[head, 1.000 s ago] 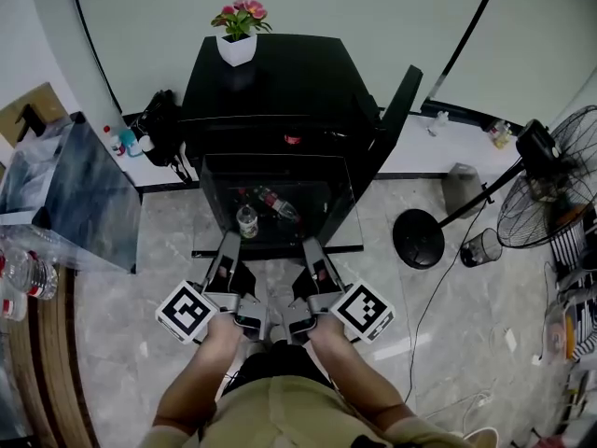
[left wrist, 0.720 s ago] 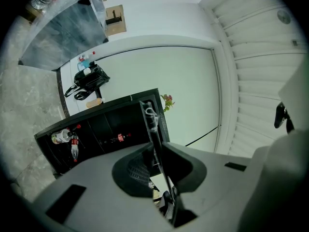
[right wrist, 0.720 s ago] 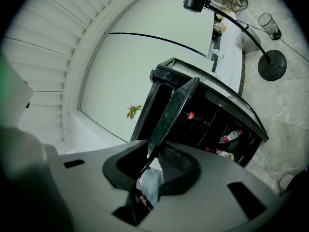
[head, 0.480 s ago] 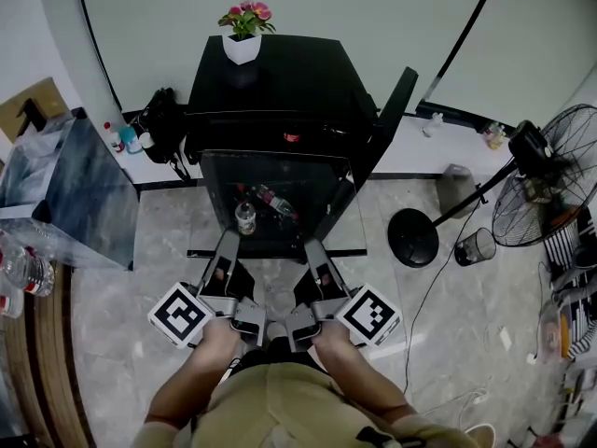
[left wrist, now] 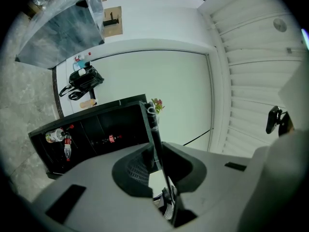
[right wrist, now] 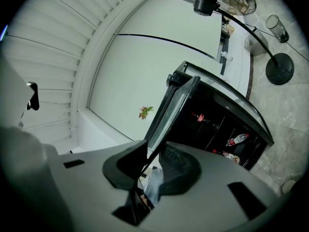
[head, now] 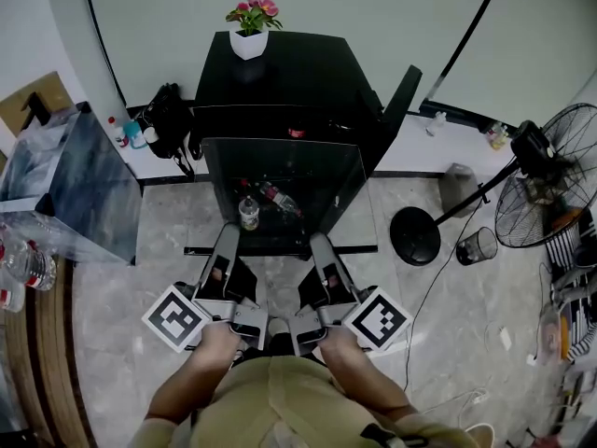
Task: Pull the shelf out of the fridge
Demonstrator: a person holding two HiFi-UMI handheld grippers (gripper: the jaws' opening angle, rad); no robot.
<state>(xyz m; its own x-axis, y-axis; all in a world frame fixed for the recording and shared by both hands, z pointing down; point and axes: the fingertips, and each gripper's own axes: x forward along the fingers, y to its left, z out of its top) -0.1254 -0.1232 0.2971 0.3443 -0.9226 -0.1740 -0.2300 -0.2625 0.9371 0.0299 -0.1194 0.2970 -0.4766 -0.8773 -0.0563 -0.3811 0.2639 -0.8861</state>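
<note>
A glass shelf (head: 280,142) with a dark rim hangs level in front of the open black fridge (head: 280,73), fully outside it. My left gripper (head: 226,233) is shut on the shelf's near edge at the left, and my right gripper (head: 320,241) is shut on the same edge at the right. In the left gripper view the shelf (left wrist: 153,124) runs edge-on between the pads of the left gripper (left wrist: 157,166). In the right gripper view the pane (right wrist: 166,115) likewise passes between the pads of the right gripper (right wrist: 149,167). Bottles (head: 248,215) lie inside the fridge.
The fridge door (head: 396,101) stands open at the right. A potted flower (head: 250,37) sits on top. A standing fan (head: 546,189) with a round base (head: 415,238), a cup (head: 478,247) and cables are at the right. A glass table (head: 65,185) and a black bag (head: 168,119) are at the left.
Both grippers have risen and drawn back toward the person, carrying the shelf up with them. The pane now looks larger and higher before the fridge opening.
</note>
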